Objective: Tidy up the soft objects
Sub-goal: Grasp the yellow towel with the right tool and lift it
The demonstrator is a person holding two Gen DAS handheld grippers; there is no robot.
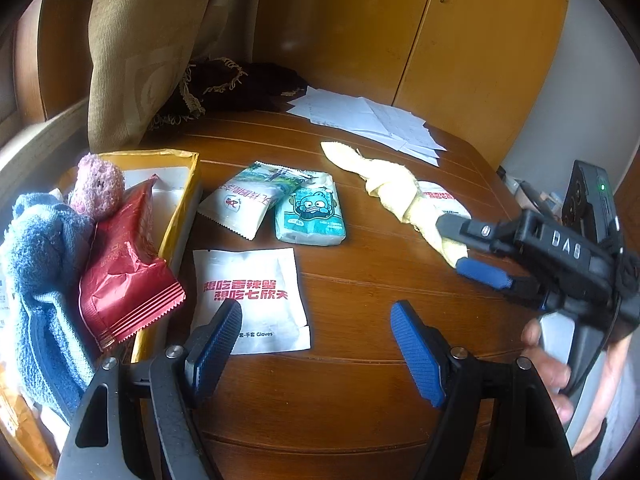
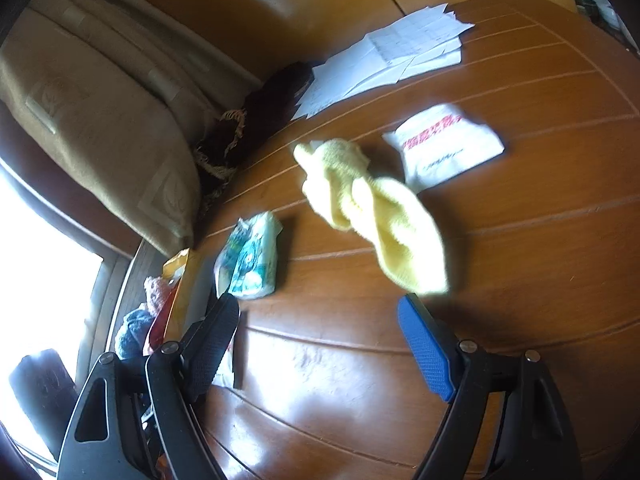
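Note:
A crumpled yellow cloth (image 1: 392,184) (image 2: 372,208) lies on the wooden table (image 1: 360,380). My right gripper (image 1: 454,244) (image 2: 320,304) is open, and the cloth's near end lies at its fingertips without being pinched. My left gripper (image 1: 316,312) is open and holds nothing; it hovers over a white gloves packet (image 1: 252,300). At the left a yellow box (image 1: 188,184) holds a blue towel (image 1: 36,248), a pink plush toy (image 1: 100,188) and a red packet (image 1: 124,276).
A teal tissue pack (image 1: 310,212) (image 2: 254,264) and a white pouch (image 1: 244,204) lie mid-table. Another white packet (image 2: 444,144) sits beside the cloth. Papers (image 1: 368,120) and a dark fringed cloth (image 1: 224,88) lie at the back. A hand (image 1: 548,360) holds the right gripper.

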